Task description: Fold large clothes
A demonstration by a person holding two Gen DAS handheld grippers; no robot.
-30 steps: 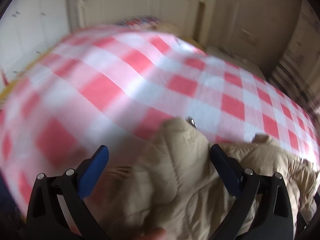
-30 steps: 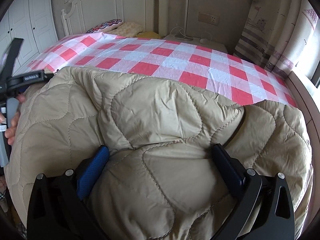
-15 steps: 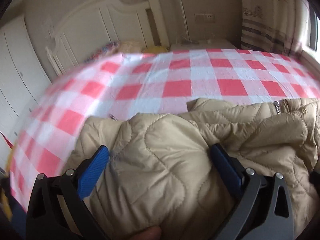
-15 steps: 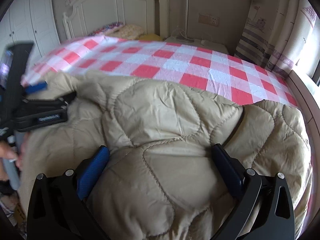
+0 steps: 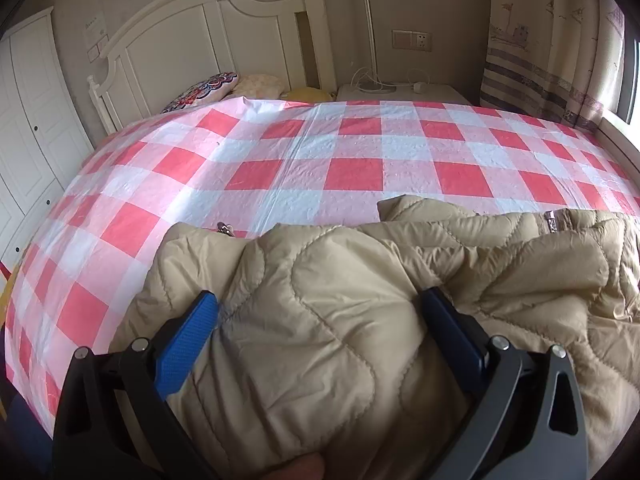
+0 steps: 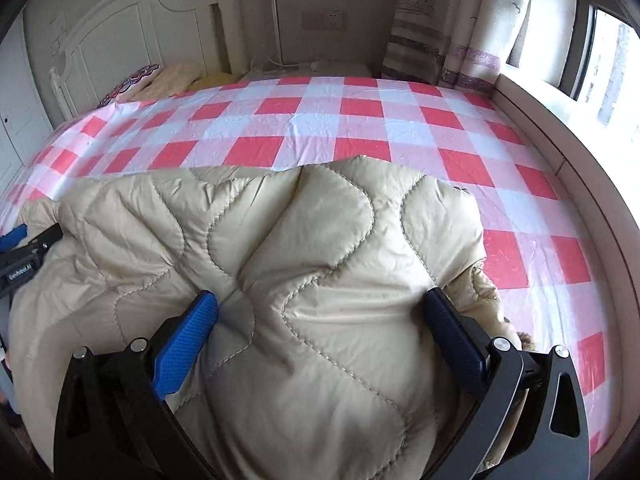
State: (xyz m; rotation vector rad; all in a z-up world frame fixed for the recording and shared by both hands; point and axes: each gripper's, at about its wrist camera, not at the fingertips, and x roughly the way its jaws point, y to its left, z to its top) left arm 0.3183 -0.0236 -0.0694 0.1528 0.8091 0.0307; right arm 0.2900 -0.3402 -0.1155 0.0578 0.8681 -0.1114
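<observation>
Beyond the beige jacket [image 5: 360,320] spreads open checkered bedcover [image 5: 320,160], both claws wide.

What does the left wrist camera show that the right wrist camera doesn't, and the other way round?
Only the left wrist view shows the jacket's zipper pull and a fingertip at the bottom edge. Only the right wrist view shows the left gripper from outside, and the window. Both show the beige quilted jacket between open blue-padded fingers, the red checked cover and the white headboard.
</observation>
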